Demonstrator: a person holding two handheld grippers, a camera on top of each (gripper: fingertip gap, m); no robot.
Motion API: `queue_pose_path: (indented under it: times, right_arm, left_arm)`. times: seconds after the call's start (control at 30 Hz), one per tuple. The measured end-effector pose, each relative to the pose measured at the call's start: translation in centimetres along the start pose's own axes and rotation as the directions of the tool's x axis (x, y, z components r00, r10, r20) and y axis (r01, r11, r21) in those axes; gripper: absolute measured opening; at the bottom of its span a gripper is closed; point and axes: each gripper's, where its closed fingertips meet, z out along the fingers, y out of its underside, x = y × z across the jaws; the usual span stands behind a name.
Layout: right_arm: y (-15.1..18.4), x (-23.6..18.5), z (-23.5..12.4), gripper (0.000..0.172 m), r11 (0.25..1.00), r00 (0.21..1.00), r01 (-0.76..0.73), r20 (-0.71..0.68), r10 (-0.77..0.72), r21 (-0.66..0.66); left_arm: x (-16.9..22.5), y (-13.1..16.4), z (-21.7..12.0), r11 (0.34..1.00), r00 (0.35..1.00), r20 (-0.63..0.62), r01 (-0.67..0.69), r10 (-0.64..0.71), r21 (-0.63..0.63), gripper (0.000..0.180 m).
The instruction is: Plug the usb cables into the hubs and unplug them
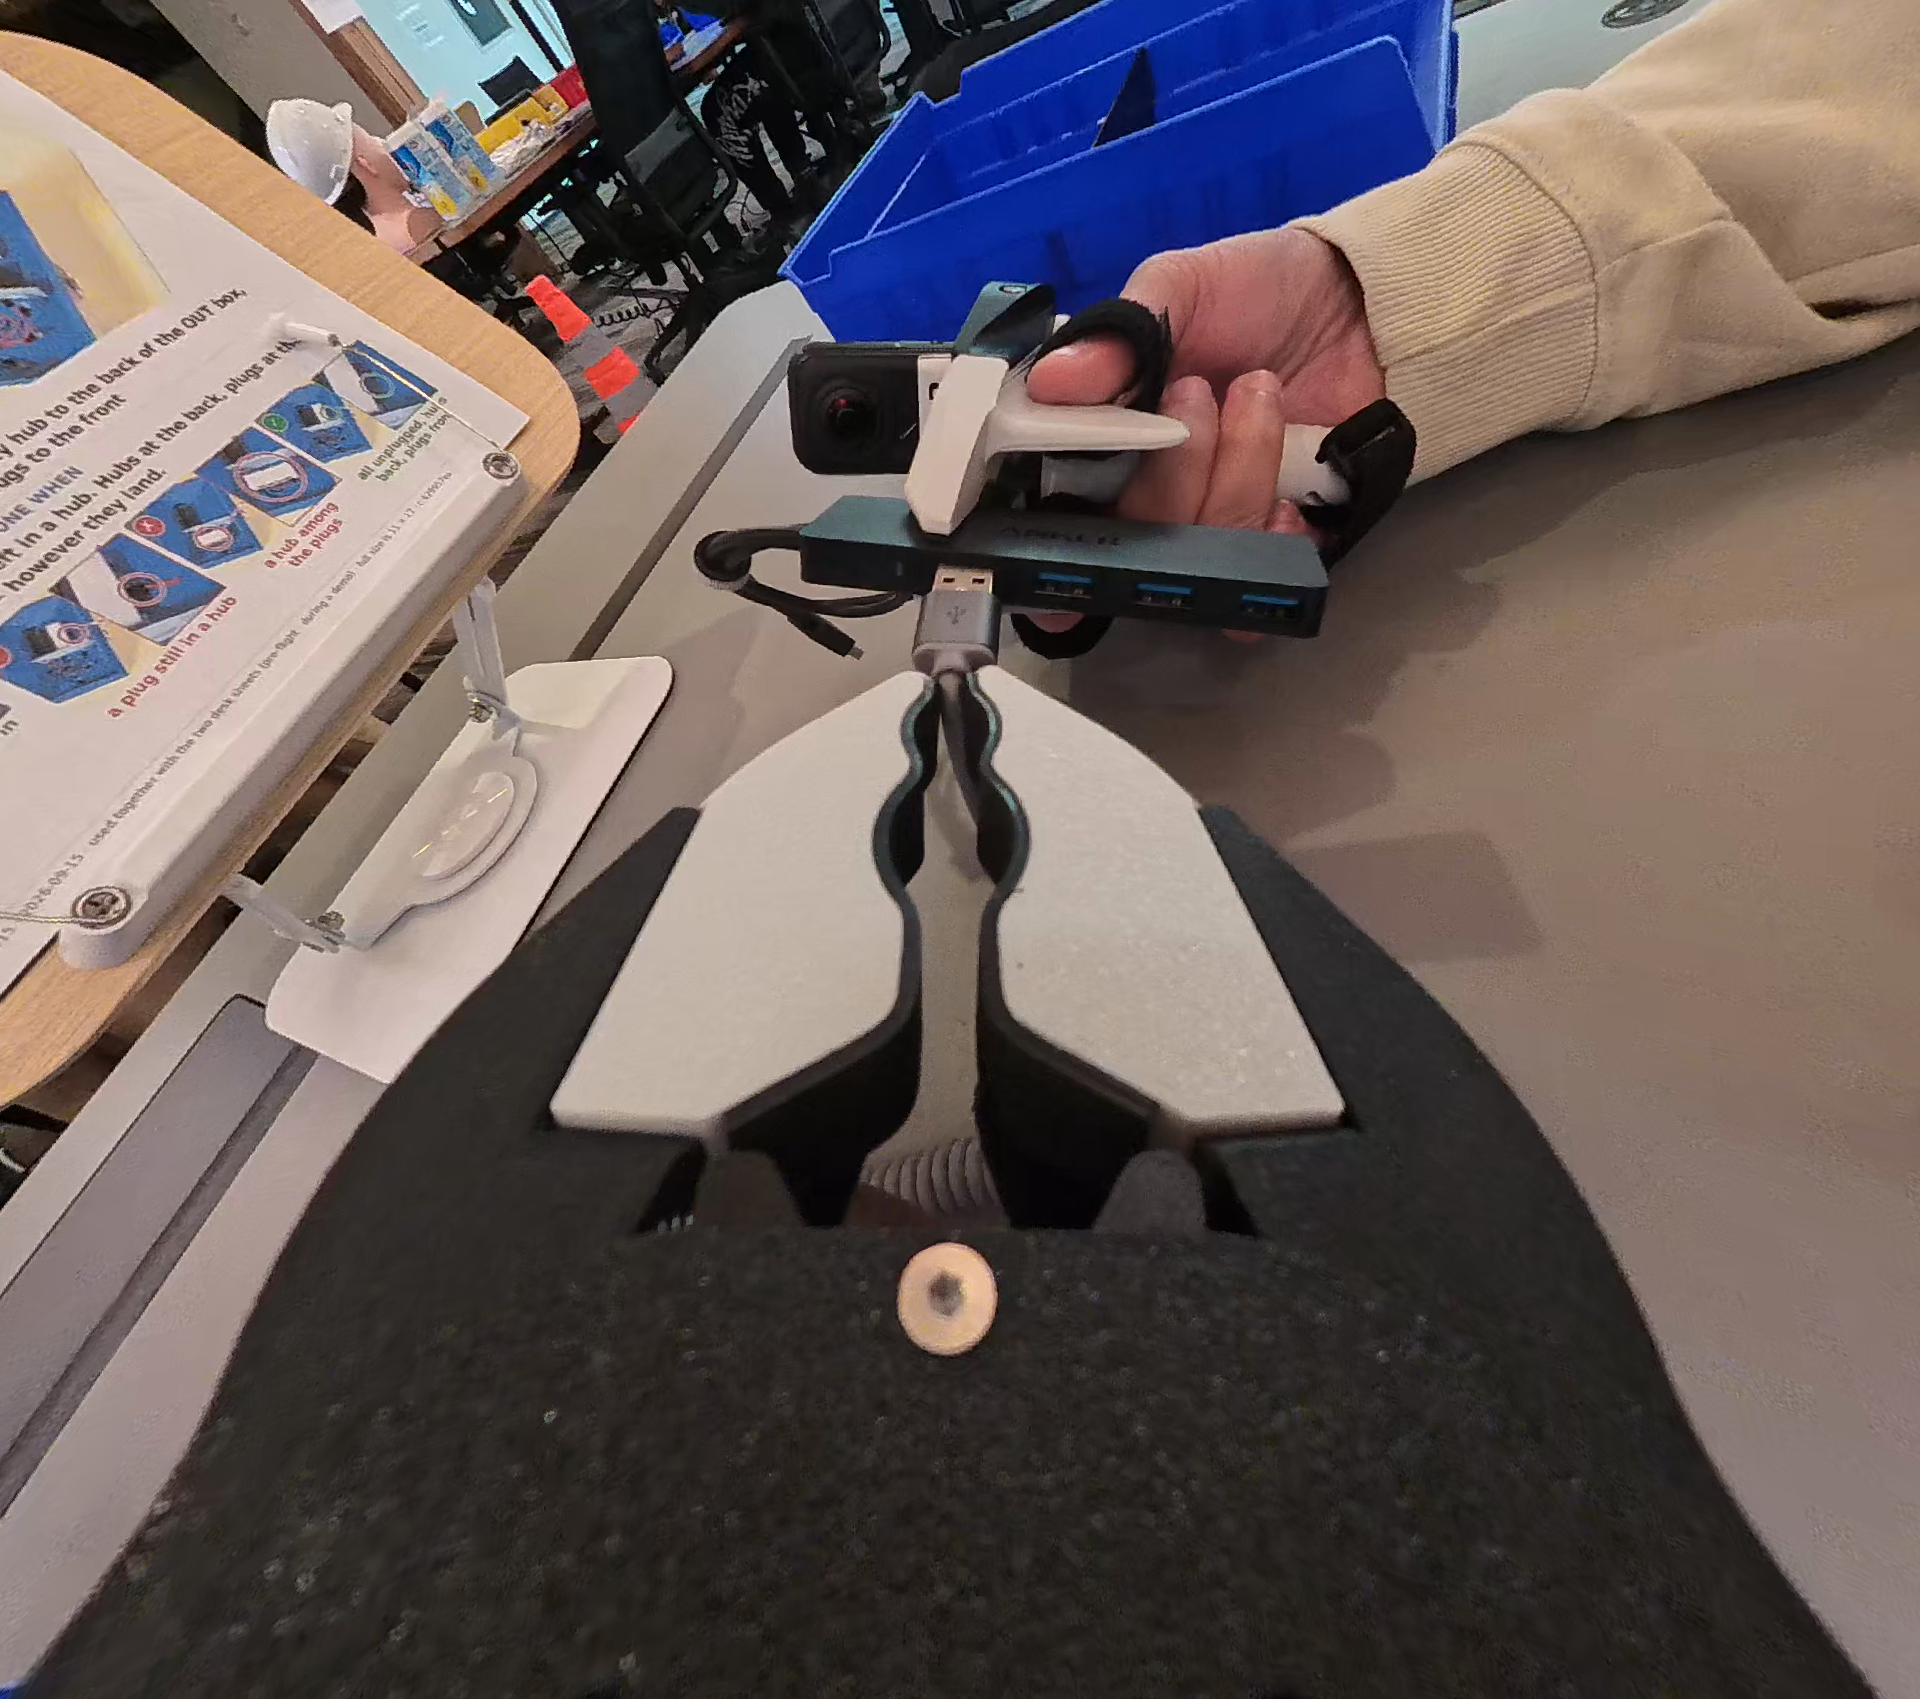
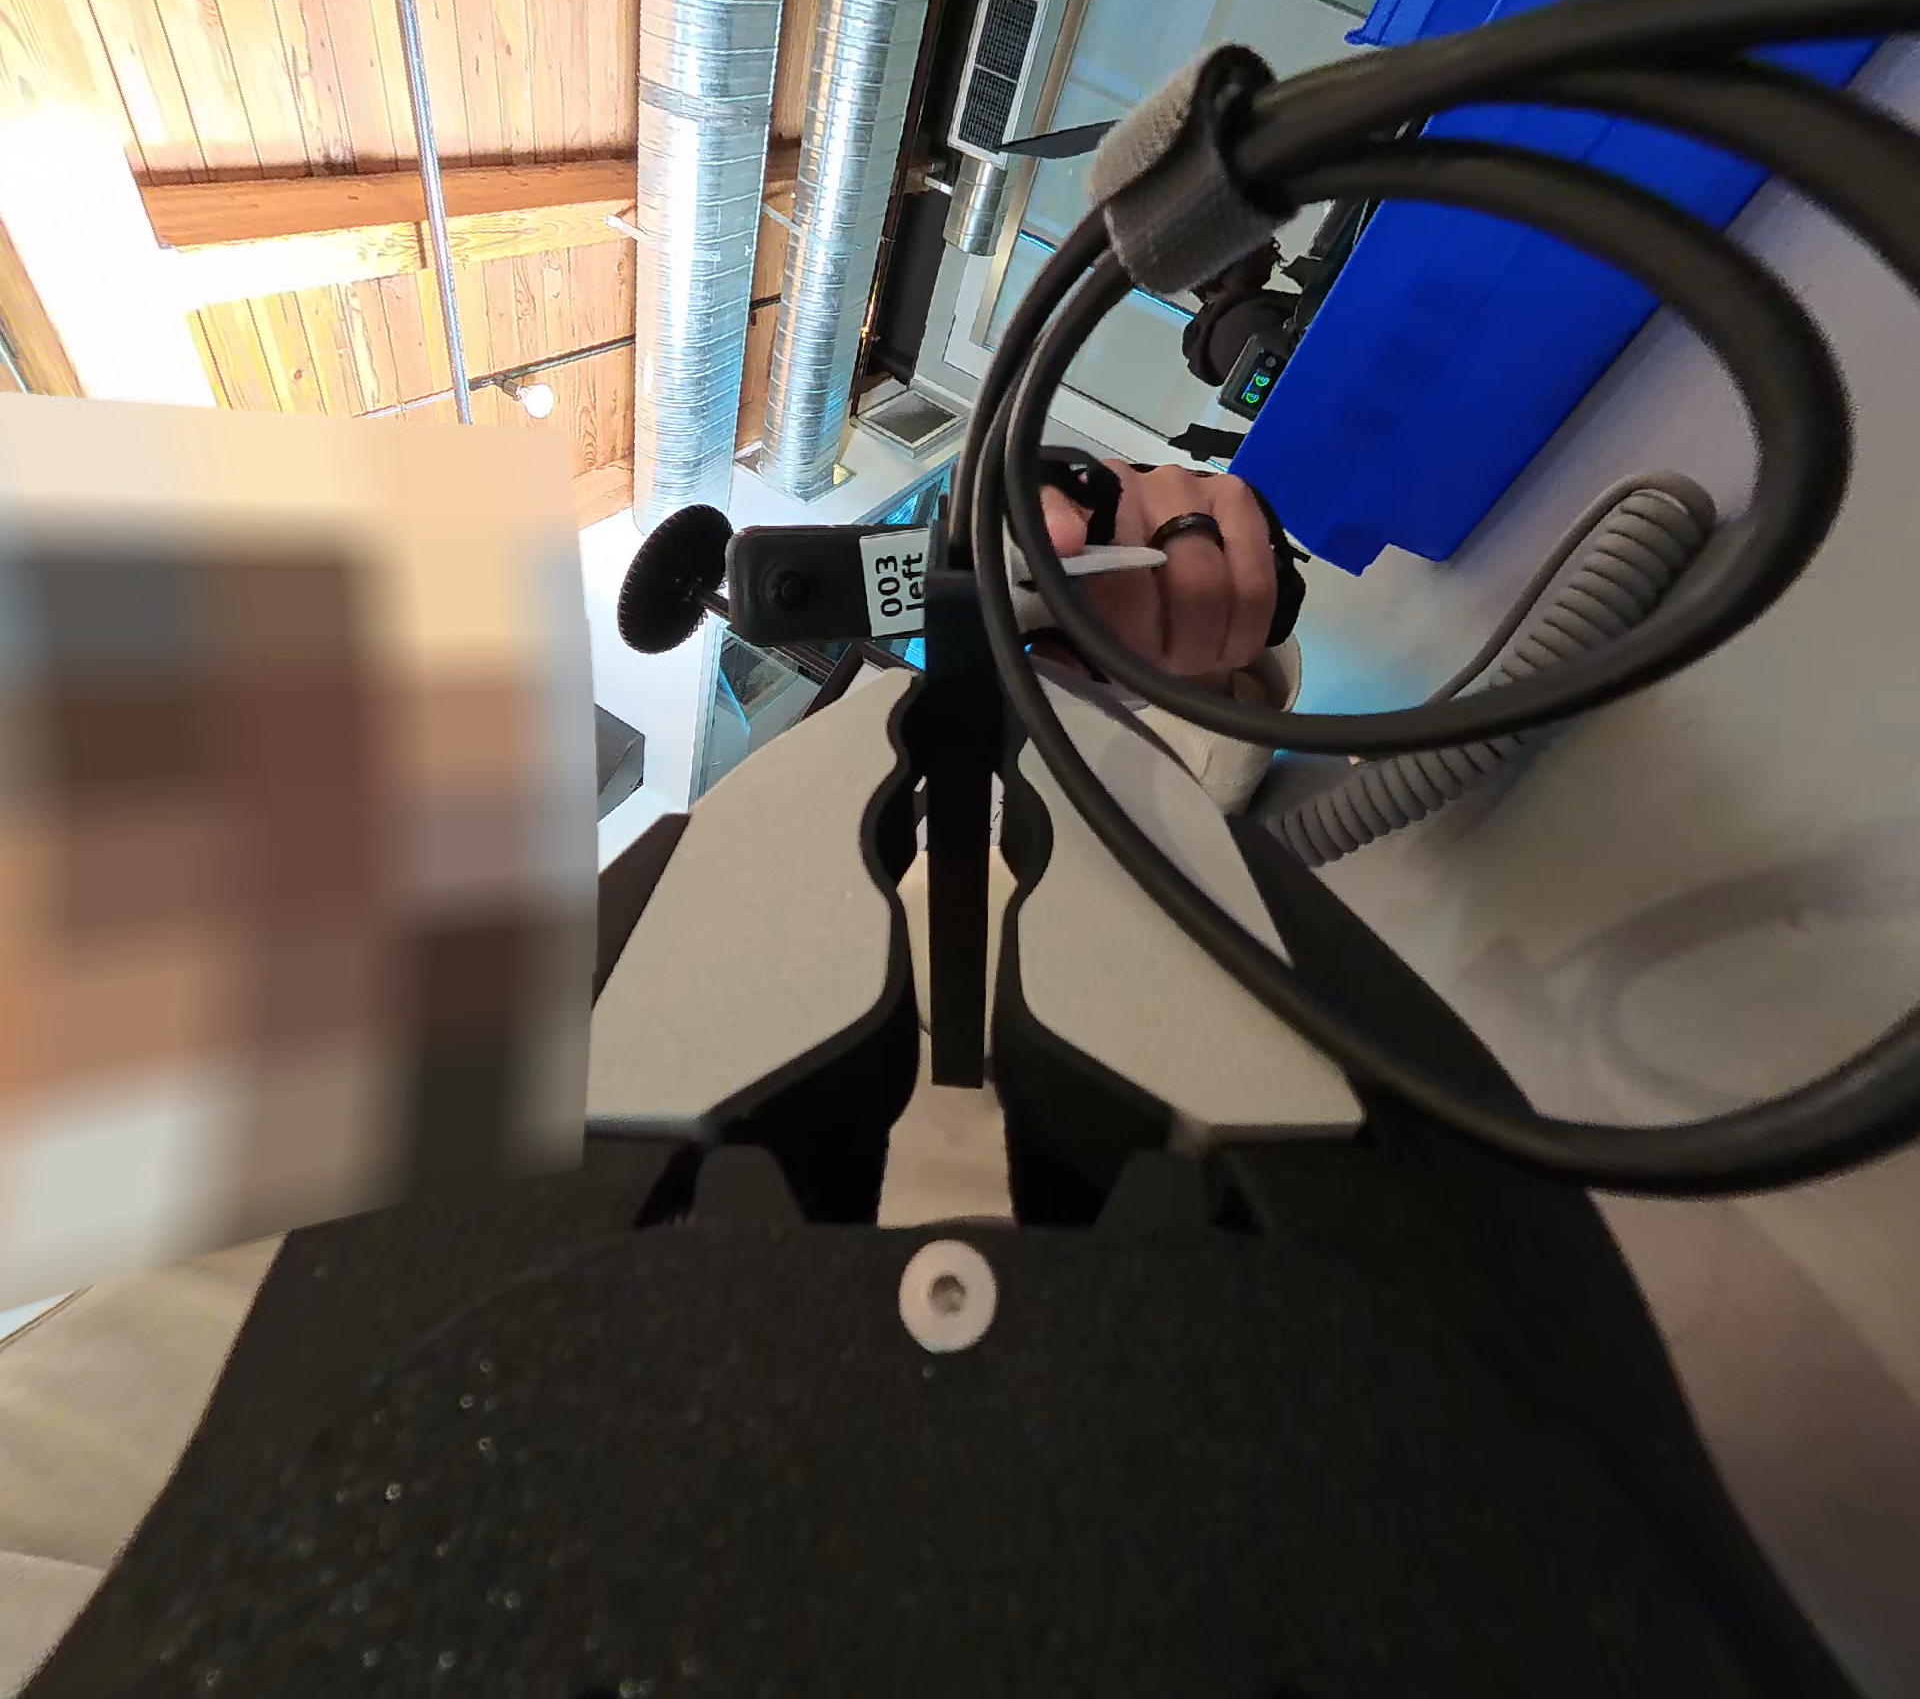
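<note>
Left gripper (image 1: 954, 683), centre of the left wrist view: fingers (image 1: 821, 776) pinch a dark cable just behind its silver USB plug (image 1: 956, 615). The plug's metal tip sits at the leftmost port of the hub (image 1: 1060, 563), seemingly only partly in; how deep, I cannot tell.

The hub is a slim dark bar, held level above the grey tabletop (image 1: 1558, 818) at mid-frame. Three blue ports show to the right of the plug. Its own short black cable (image 1: 769, 589) loops off the left end and dangles.

Right gripper (image 1: 940, 506), gripped by a hand (image 1: 1247, 371) in a cream sleeve, clamps the hub from above; one white finger lies across the hub's top face. In the right wrist view the hub appears edge-on as a dark strip (image 2: 956, 870) pinched between the fingers (image 2: 790, 870), the black cable looping large across the right of the frame.

Blue bin (image 1: 1195, 122) stands behind, upper right. Printed instruction sheet on a stand (image 1: 208, 558) at left.
</note>
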Motion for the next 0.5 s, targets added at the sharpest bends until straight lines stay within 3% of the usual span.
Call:
queue_pose_path:
  times: [0.03,0.5]
  right_arm:
    - [0.0,0.02,-0.01,0.011,1.0,1.0,0.002,-0.003,-0.002,0.0]
    - [0.32,0.95,0.06,0.011,1.0,0.998,0.025,-0.061,-0.026,-0.014]
  left_arm:
    - [-0.06,0.02,0.01,1.0,1.0,0.0,0.0,0.0,-0.004,0.004]
    - [-0.05,0.38,0.25,0.999,1.0,-0.003,0.01,-0.011,-0.041,0.003]
